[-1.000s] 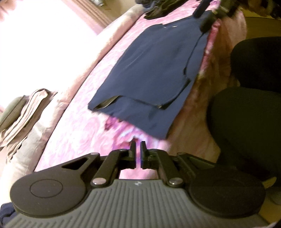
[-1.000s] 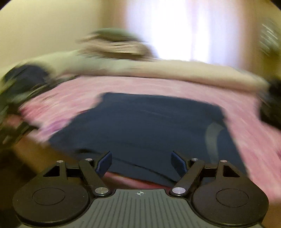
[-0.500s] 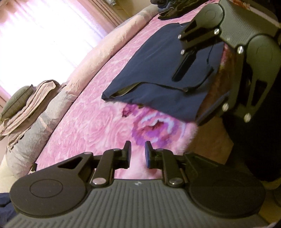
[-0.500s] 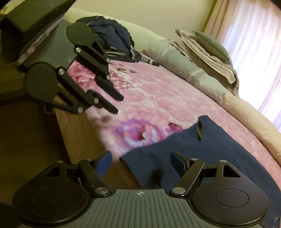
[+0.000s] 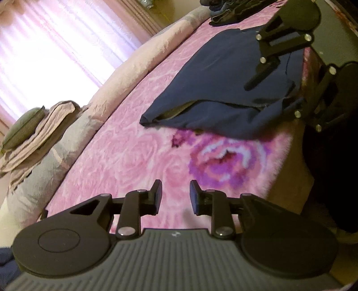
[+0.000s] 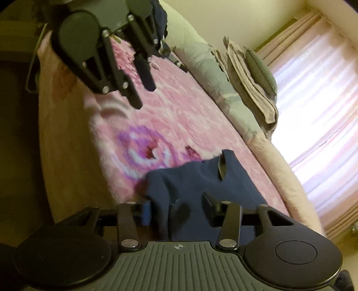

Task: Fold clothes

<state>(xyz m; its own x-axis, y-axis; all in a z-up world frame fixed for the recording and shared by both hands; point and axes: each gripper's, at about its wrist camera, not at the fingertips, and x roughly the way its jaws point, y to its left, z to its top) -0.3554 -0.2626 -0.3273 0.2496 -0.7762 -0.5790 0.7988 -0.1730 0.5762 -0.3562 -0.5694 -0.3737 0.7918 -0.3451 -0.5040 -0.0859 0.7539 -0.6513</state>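
Observation:
A navy blue garment (image 5: 223,89) lies flat on the pink rose-pattern bedspread (image 5: 134,165), its near corner at the bed's edge. My right gripper (image 6: 176,208) is open, with a bunched corner of the garment (image 6: 194,181) between its jaws; it also shows in the left wrist view (image 5: 275,94) at that corner. My left gripper (image 5: 175,194) is open and empty over bare bedspread, short of the garment. It shows in the right wrist view (image 6: 143,89) hovering above the bed.
A long rolled pink bolster (image 5: 138,65) runs along the bed's far side, with folded beige cloth and a green cushion (image 5: 24,127) at its end. Dark clothes (image 5: 232,11) are piled at the far end. A bright curtained window (image 6: 317,94) lies behind.
My left gripper opened from nearly shut. My right gripper moved onto the garment's near corner, which is now bunched between its jaws.

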